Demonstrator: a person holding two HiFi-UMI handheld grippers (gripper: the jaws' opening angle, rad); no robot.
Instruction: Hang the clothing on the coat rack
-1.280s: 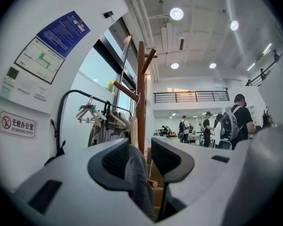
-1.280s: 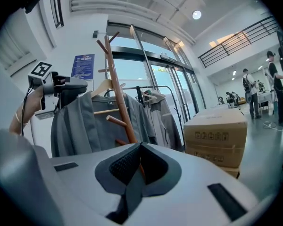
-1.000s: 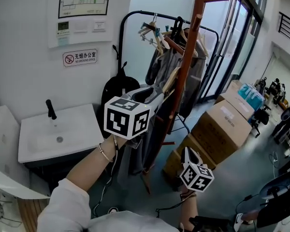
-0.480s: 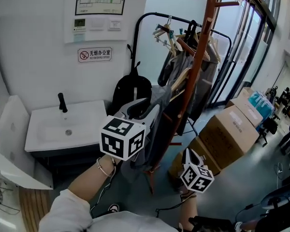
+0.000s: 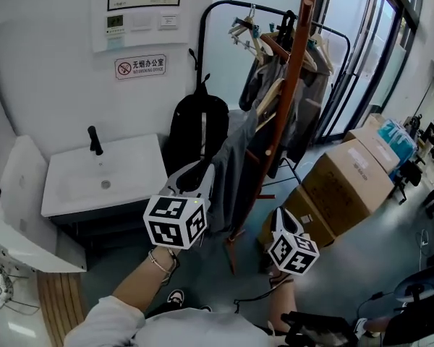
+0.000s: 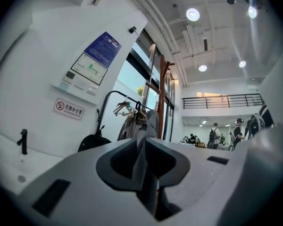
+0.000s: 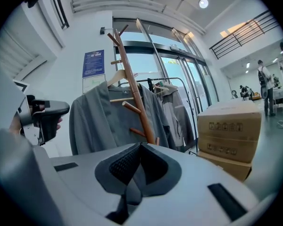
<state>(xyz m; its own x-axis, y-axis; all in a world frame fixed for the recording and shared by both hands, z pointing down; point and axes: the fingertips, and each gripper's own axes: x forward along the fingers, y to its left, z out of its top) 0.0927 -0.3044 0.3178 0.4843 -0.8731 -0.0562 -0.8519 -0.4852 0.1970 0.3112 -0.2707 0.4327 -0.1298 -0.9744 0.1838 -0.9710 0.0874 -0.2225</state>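
Grey garment [image 5: 235, 154]: hung on wooden coat rack [image 5: 289, 85], one fold drawn out to left hand-held gripper [image 5: 205, 168].
Left gripper view alone: jaws just been closing, now grasping that fold.
Right gripper view alone: right hand-held gripper [image 7: 140, 146] clenched, empty; garment's whole front.
Head view alone: sink [image 5: 134, 172], black backpack [image 5: 195, 129], cardboard boxes [image 5: 343, 183].

Coat rack [image 5: 289, 85]: garment [image 5: 235, 157] on it; backpack [image 5: 195, 129], sink [image 5: 130, 172] left; boxes [image 5: 347, 183] right; rail [image 5: 202, 49] behind.

Left tool [image 5: 195, 178] level, jaws just closing on grey garment [image 5: 235, 150]; right tool [image 5: 278, 219] lower, jaws together.
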